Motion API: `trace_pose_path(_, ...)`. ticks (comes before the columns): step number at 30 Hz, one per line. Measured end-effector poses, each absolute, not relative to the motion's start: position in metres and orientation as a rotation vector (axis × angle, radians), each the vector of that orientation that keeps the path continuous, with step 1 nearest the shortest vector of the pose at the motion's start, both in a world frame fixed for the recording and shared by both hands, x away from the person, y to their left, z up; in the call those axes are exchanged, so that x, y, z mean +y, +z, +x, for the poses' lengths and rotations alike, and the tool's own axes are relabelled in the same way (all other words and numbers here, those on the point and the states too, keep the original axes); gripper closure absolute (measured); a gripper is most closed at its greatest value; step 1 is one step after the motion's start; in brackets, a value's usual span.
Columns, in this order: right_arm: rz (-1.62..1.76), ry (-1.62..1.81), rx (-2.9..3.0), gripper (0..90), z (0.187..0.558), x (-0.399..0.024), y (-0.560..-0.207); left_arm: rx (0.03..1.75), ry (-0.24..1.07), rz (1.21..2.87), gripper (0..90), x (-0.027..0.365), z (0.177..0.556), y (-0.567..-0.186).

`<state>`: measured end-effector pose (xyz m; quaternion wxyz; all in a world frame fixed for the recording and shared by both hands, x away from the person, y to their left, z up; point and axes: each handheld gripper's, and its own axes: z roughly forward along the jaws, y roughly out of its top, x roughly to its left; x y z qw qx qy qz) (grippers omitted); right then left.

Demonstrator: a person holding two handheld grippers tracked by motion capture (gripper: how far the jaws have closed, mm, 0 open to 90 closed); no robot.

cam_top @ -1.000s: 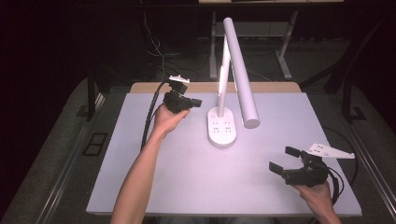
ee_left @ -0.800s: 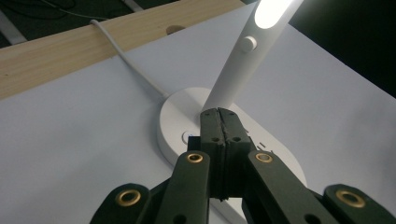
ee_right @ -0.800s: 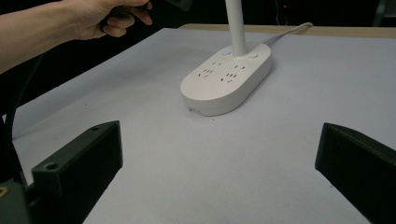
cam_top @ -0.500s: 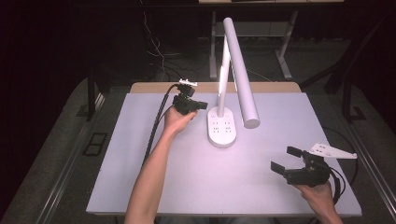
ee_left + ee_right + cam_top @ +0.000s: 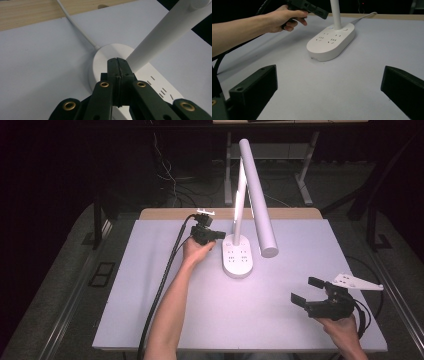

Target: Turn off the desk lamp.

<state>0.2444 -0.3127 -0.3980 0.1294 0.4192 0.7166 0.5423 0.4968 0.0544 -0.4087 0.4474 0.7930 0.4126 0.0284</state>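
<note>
Two black two-jaw grippers work over a pale grey table (image 5: 165, 320). The left gripper (image 5: 216, 235), its jaws pressed together with nothing between them, points its tips at the rear end of the white oval lamp base with socket slots (image 5: 238, 259), close by the white tubular lamp stem (image 5: 240, 200); whether the tips touch the base is hard to tell. That base sits near the middle of the table's far edge, its white cord (image 5: 75, 25) running back toward the wooden strip (image 5: 27, 12). The right gripper (image 5: 306, 292) hovers near the near right corner, jaws spread wide and empty.
</note>
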Motion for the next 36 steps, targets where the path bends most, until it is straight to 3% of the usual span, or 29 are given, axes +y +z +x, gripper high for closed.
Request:
trace_pose_path(24, 1.214, 1.561, 2.085, 0.5, 0.243, -0.314, -0.398, 1.088, 0.031, 1.93, 90.0, 0.035, 0.499, -0.433)
trace_pose_path(36, 1.216, 1.577, 2.056, 0.5, 0.24, -0.318, -0.396, 1.103, 0.071, 1.954, 90.0, 0.036, 0.497, -0.432)
